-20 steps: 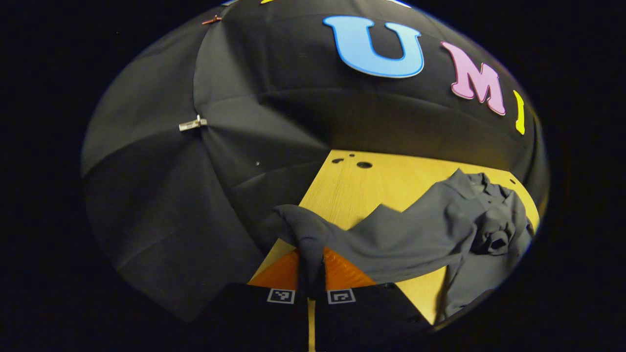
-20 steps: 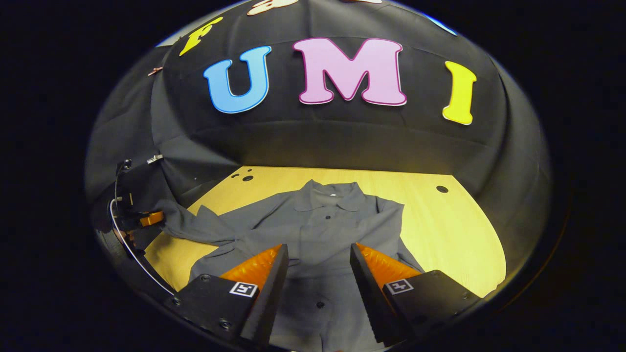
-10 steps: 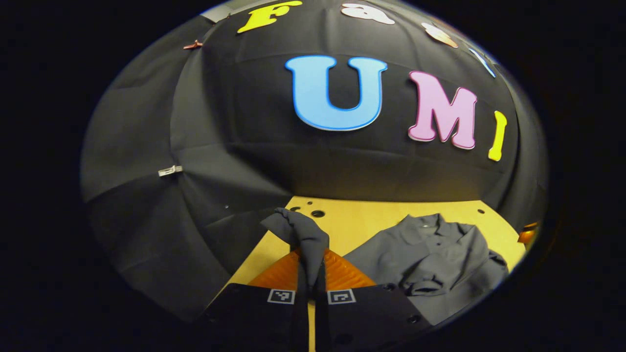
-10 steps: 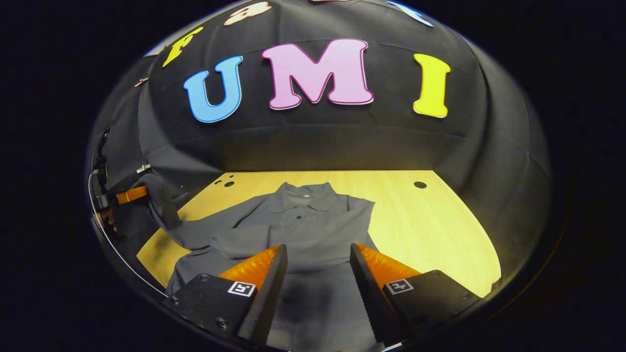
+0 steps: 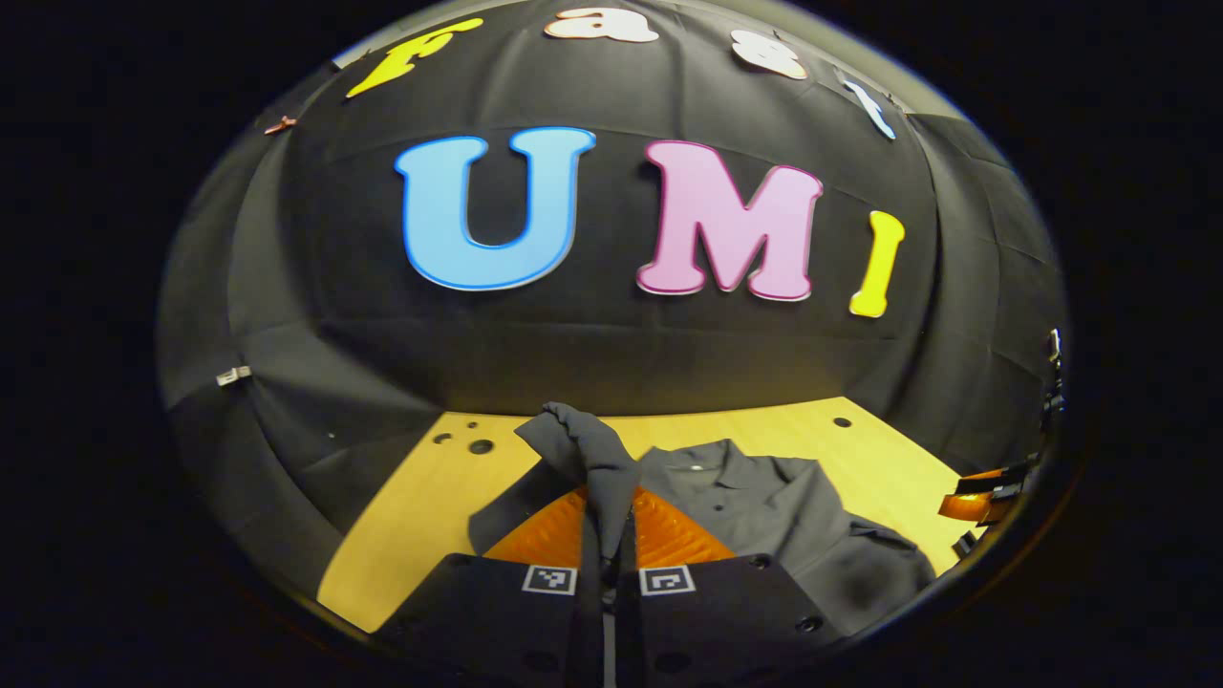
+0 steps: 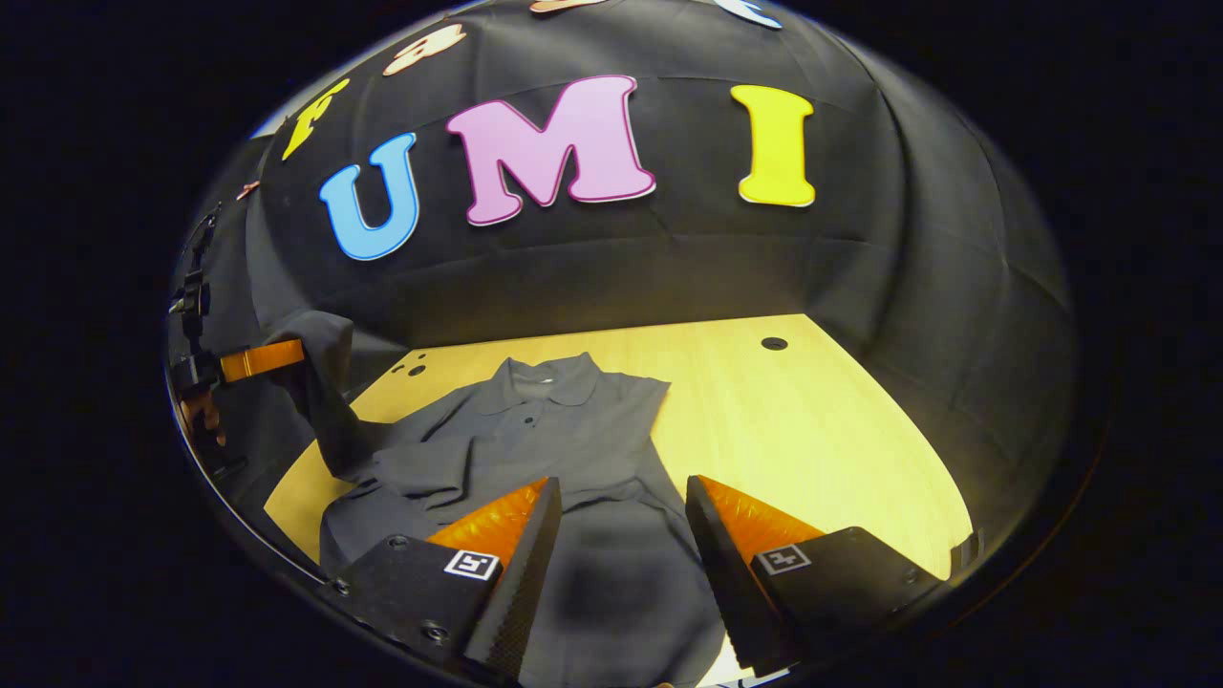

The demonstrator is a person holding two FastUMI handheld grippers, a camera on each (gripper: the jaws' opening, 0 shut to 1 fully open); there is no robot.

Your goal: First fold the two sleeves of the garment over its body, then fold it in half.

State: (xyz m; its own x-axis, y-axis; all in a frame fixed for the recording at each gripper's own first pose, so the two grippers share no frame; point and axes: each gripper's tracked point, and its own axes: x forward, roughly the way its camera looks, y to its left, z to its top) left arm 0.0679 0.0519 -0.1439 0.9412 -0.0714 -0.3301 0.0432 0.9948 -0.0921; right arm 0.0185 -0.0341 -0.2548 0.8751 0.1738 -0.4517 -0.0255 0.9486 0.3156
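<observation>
Two tools: left tool [image 5: 609,535] pinching sleeve [image 5: 583,449]; right tool [image 6: 616,535] spread above garment [image 6: 535,430], table [image 6: 812,430].

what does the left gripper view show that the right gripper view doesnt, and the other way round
Left gripper view: its own fingers shut on the raised sleeve, seen close up, and the right gripper at the far edge.

Right gripper view: its own open gripper above the shirt's lower body, the sleeve from the side hanging from the left gripper, and part of the hand holding it.

Both: the grey shirt with collar and buttons, on the wooden table.
</observation>
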